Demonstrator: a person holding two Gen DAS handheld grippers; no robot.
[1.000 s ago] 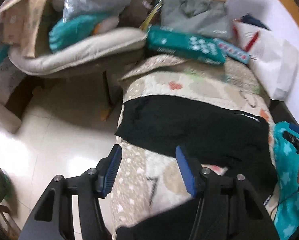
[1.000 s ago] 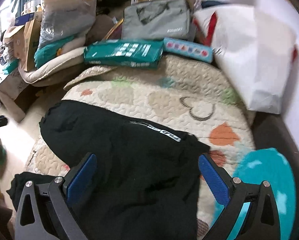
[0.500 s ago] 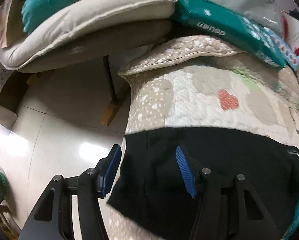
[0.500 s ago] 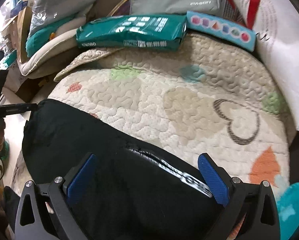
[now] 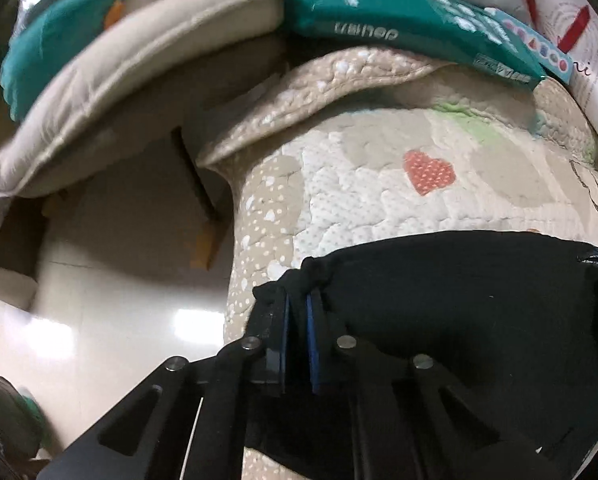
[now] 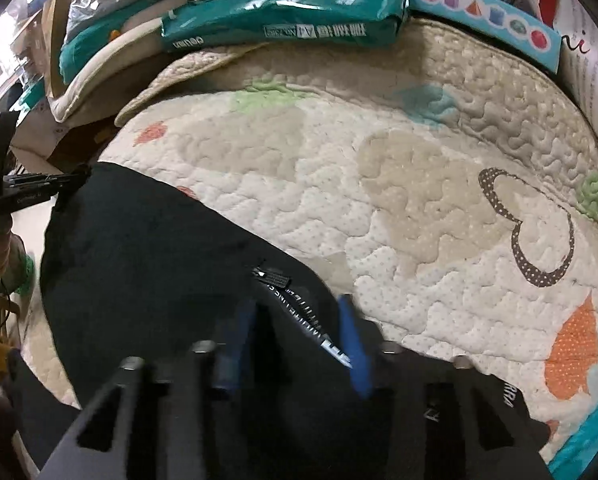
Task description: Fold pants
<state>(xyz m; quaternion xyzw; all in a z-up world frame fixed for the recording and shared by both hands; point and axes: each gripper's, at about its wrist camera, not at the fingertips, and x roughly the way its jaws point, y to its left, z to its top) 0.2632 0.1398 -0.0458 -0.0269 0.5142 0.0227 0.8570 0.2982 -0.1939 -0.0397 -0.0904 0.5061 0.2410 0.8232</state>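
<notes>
Pinching, left gripper (image 5: 297,312): bunched corner of black pants (image 5: 459,304).
Right gripper (image 6: 299,332): blurred, part-closed over pants; grip unclear.
Far: glossy teal pack (image 6: 283,16) on quilted heart-print mat (image 6: 379,184).

Bare quilt (image 6: 379,184) ahead; green package (image 6: 283,16) blocks beyond.

**What the two wrist views leave hidden or unclear**

The right gripper (image 6: 297,320) is smeared by motion blur, so whether its blue pads pinch the black pants (image 6: 147,264) cannot be told. The pants run off the bottom edge in both views, and their far end is unseen. White lettering along the seam (image 6: 307,316) is too blurred to read. In the left wrist view the green package (image 5: 399,16) and beige cushion (image 5: 139,64) are blurred, and the white bag (image 5: 591,60) is cut by the right edge.
</notes>
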